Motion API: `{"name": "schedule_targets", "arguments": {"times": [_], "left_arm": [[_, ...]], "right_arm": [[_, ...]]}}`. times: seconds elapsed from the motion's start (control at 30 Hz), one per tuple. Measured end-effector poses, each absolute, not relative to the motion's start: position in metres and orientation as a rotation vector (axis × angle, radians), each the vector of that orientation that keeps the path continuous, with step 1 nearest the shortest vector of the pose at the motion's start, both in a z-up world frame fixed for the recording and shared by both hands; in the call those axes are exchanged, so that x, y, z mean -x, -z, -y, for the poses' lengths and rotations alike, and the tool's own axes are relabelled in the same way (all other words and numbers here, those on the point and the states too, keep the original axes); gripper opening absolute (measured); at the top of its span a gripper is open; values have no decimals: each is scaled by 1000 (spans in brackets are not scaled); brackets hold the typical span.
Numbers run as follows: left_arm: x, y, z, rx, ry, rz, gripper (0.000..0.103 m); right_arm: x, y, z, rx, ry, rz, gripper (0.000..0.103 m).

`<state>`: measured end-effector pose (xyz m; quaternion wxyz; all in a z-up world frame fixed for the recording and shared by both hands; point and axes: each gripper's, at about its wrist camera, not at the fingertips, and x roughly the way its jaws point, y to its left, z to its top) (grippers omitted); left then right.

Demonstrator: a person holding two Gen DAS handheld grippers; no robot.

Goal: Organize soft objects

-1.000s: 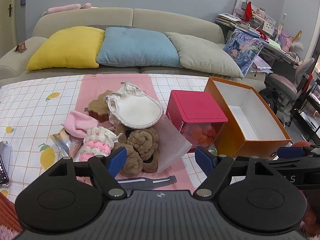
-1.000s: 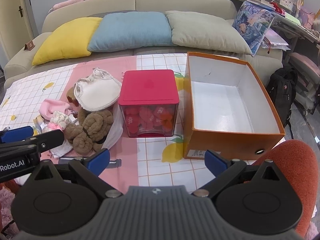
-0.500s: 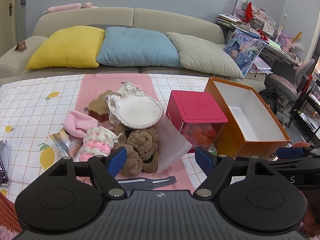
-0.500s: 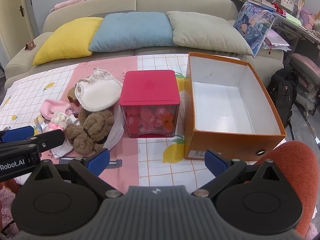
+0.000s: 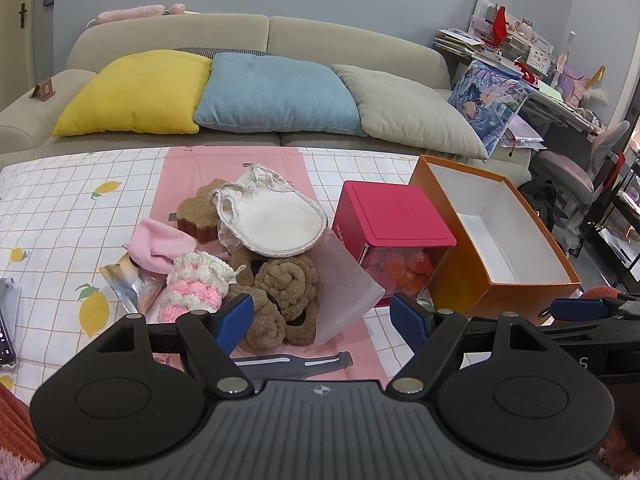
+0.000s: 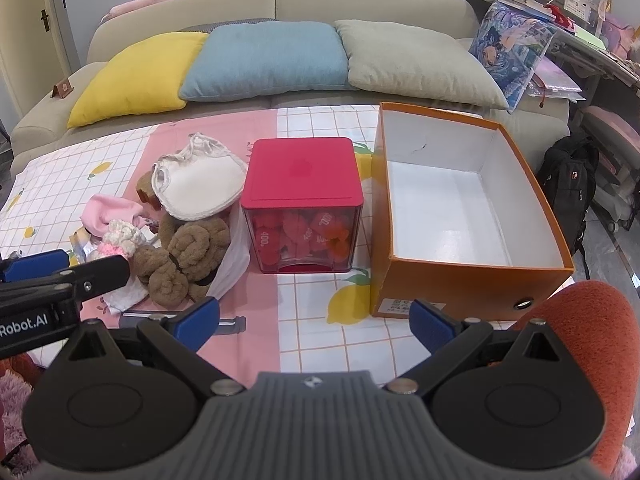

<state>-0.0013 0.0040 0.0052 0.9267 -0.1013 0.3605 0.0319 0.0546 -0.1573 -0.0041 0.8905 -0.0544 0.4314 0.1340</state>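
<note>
While both hover near the soft pile (image 5: 256, 256), left gripper (image 5: 322, 320) and right gripper (image 6: 316, 322) gape empty.

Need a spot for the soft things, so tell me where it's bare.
The orange box is empty inside. Bare cloth lies in front of the red bin, by the right gripper. The pile left of the bin is crowded.
</note>
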Motion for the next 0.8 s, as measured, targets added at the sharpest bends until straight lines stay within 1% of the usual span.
{"name": "schedule_targets", "arguments": {"times": [0.8], "left_arm": [[4,-5,-7,229,-69,-740,91]], "right_arm": [[-55,3,156,124,-285,-902,99]]}}
